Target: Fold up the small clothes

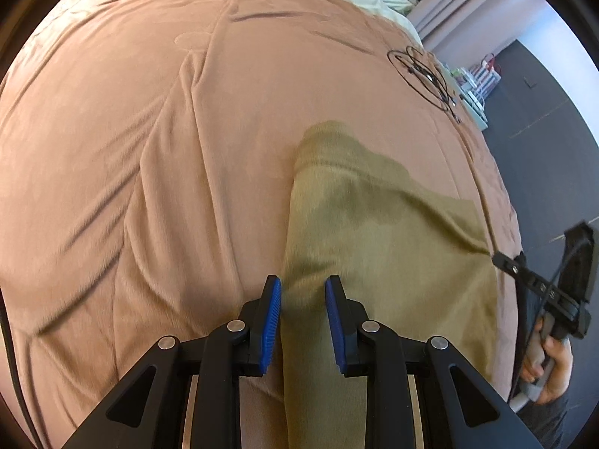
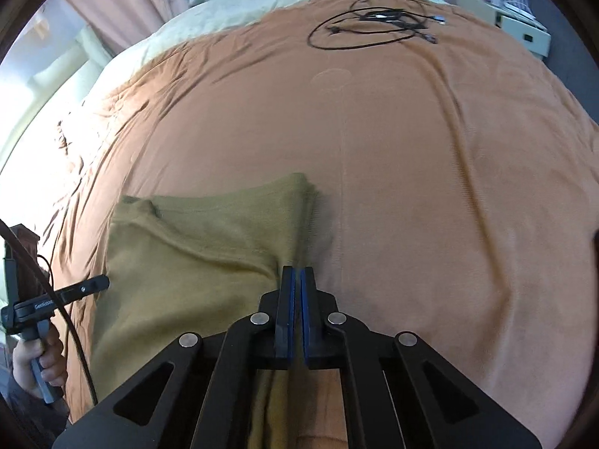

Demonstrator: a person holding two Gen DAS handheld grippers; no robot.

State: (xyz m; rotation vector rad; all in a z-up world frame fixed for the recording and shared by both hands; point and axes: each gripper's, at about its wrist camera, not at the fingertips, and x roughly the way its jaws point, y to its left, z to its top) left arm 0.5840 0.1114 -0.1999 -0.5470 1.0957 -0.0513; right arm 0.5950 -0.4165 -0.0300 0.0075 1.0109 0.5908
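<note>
Left wrist view has my left gripper [image 1: 303, 301] partly open, its blue ribbed pads straddling the left fold edge of the olive-green knit garment [image 1: 374, 232] without visibly pinching it. That garment lies on the peach plush bedspread [image 1: 149, 149] near its front edge. My right gripper [image 2: 298, 288] is fully closed at the garment's right edge, apparently nipping cloth, so I'd clamp the left side before lifting both evenly.

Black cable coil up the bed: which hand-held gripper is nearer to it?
Neither clearly. Both the left hand-held gripper and the right hand-held gripper sit at the olive garment, far short of the cable coil.
</note>
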